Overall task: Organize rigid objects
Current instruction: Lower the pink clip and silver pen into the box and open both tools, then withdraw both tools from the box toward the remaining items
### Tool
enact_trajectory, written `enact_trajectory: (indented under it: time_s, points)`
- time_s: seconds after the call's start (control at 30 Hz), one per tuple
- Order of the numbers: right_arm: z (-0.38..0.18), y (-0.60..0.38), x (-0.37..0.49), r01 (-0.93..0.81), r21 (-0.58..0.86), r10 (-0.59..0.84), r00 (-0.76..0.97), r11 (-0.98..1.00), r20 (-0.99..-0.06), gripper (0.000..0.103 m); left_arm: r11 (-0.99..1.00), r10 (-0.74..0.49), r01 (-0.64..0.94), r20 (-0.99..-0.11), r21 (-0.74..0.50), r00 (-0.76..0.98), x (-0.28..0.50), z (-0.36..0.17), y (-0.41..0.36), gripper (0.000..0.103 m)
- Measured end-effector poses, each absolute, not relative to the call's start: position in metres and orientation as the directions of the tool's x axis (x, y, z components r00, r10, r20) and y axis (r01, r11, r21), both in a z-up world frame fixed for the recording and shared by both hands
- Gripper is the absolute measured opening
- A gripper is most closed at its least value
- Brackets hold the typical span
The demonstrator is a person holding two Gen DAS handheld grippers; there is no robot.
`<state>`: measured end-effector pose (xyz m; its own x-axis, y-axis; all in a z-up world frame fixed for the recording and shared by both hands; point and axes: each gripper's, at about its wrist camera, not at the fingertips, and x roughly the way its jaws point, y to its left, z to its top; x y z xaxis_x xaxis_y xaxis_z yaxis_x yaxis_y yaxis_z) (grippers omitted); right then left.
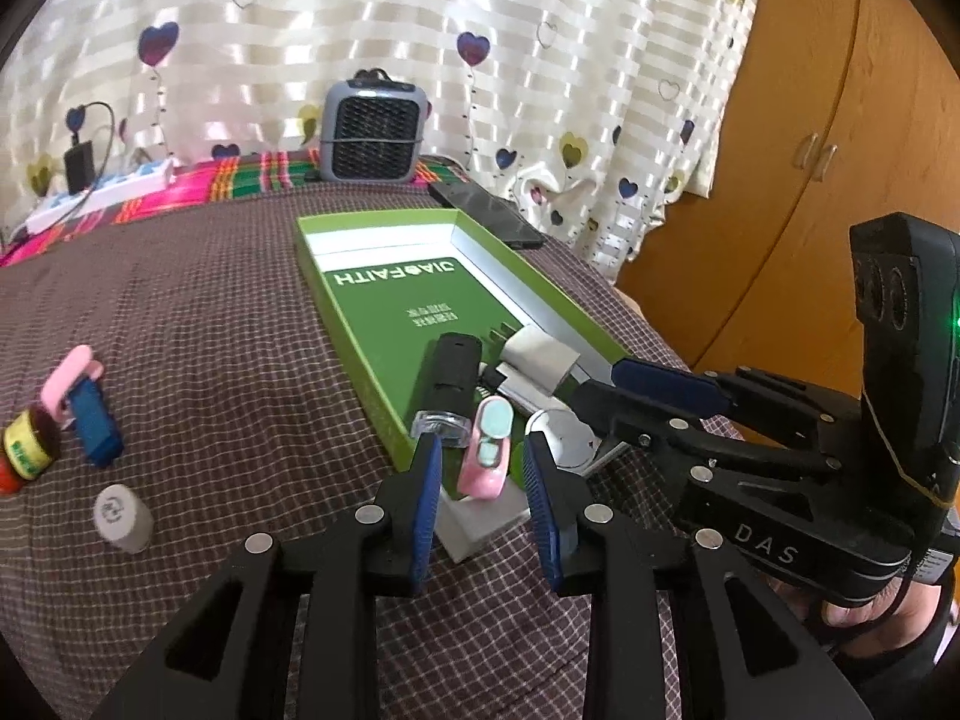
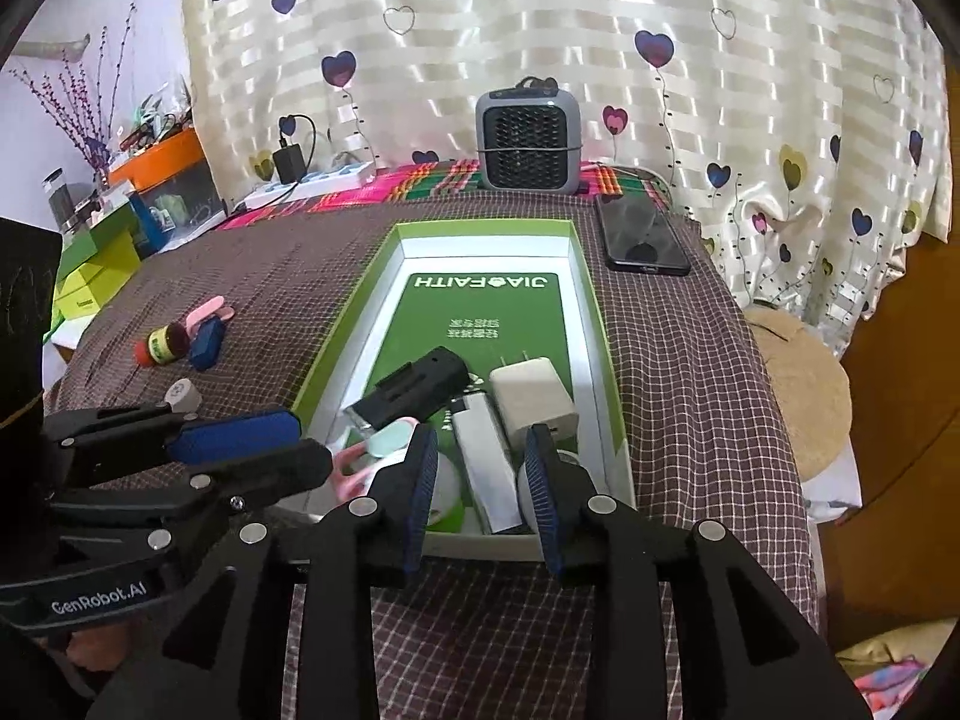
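A shallow green cardboard box (image 2: 591,324) with white inner walls lies on the brown checked tablecloth (image 2: 690,396). At its near end rest a black tube-shaped device (image 2: 414,390), white charger block (image 2: 531,399), silver lighter (image 2: 486,462) and pink oval case (image 1: 486,450). The 2 tongs, left gripper (image 1: 480,504) and right gripper (image 2: 480,492), hover over that end, released and empty.

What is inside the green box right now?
The green box holds a black device, white charger, silver lighter and pink item. A white round thing is partly covered, so unidentifiable.
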<state>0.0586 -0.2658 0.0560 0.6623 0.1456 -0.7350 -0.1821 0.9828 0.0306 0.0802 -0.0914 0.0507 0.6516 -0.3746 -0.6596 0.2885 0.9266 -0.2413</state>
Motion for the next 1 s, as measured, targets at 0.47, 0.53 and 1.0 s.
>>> enact_trajectory:
  time_s: [0.47, 0.53, 1.0]
  points:
    - [0.069, -0.223, 0.036, -0.272, 0.017, 0.201, 0.667, 0.962, -0.717, 0.037, 0.951, -0.31, 0.22, -0.652, -0.218, 0.692, 0.054, 0.059, -0.059, 0.027]
    - [0.07, -0.219, 0.034, -0.28, 0.014, 0.205, 0.668, 0.96, -0.715, 0.037, 0.952, -0.304, 0.211, -0.652, -0.22, 0.695, 0.051, 0.059, -0.055, 0.027]
    - [0.068, -0.197, 0.027, -0.337, 0.019, 0.247, 0.649, 0.941, -0.719, 0.037, 0.964, -0.257, 0.144, -0.656, -0.222, 0.71, 0.037, 0.055, -0.028, 0.027]
